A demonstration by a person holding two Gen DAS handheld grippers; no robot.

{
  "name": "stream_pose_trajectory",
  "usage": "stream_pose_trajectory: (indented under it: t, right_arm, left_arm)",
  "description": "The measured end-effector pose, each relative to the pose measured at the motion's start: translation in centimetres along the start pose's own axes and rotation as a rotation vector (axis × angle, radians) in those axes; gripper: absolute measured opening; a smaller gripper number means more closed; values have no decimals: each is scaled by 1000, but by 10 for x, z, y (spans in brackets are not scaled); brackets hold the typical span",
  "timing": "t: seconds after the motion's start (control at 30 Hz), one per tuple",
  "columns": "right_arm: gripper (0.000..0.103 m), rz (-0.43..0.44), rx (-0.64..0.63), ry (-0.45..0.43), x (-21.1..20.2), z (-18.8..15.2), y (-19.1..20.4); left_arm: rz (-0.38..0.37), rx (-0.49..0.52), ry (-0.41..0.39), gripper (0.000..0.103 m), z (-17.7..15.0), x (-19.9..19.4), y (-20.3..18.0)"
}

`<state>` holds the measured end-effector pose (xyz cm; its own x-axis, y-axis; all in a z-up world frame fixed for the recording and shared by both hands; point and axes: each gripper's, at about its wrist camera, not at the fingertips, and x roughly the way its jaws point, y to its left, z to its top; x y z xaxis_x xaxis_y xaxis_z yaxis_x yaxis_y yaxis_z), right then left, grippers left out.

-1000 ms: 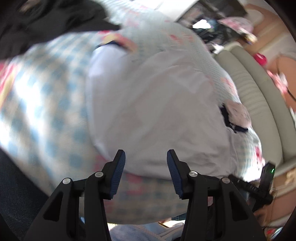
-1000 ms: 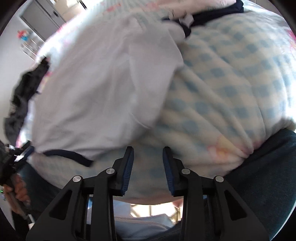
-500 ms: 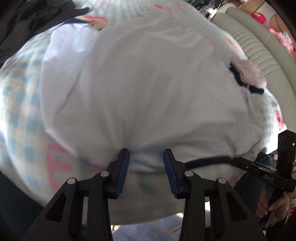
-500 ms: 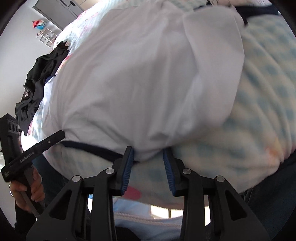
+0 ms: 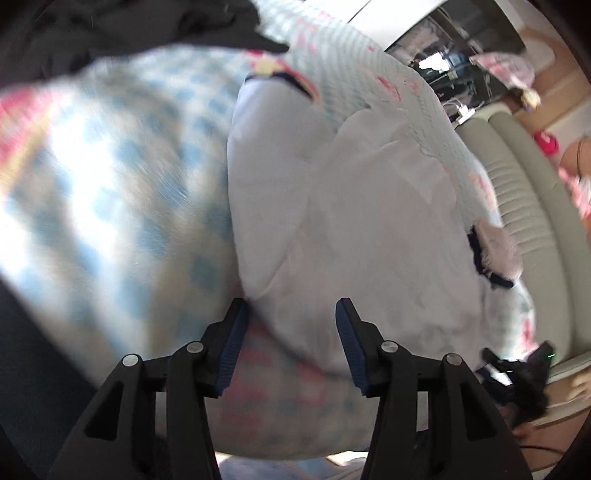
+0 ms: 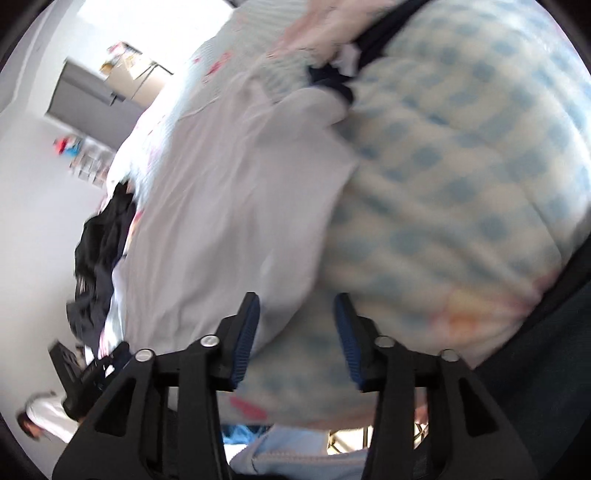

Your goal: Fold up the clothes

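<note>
A white garment with dark navy trim [image 5: 351,206] lies spread on a blue-and-white checked blanket [image 5: 110,206]. It also shows in the right wrist view [image 6: 229,221], with its navy trim at the top [image 6: 332,81]. My left gripper [image 5: 290,341] is open and empty, just above the garment's near left edge. My right gripper [image 6: 297,334] is open and empty, over the garment's near right edge where it meets the checked blanket [image 6: 461,177]. Both views are blurred by motion.
A heap of dark clothes [image 5: 110,33] lies at the far left of the blanket, also in the right wrist view [image 6: 103,240]. A cream ribbed sofa [image 5: 524,206] runs along the right. The other gripper [image 5: 524,373] shows at lower right.
Both grippers have pulled back and apart from the garment's navy hem. The left one swung left, the right one swung right. Both jaws have opened wider.
</note>
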<state>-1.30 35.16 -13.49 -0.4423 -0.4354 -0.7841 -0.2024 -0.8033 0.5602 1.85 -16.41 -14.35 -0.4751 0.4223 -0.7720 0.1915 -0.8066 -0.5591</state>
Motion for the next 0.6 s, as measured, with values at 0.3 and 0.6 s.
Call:
stream_pose_trajectory:
  t: [0.3,0.6]
  right_arm:
    - [40,-37,-107,13,40,19,41]
    - [24,-6,-149,12,46,22,67]
  left_arm:
    - [-58,-36,13,27,23,38,-2]
    - [-177,15,12,12,25,35,-17]
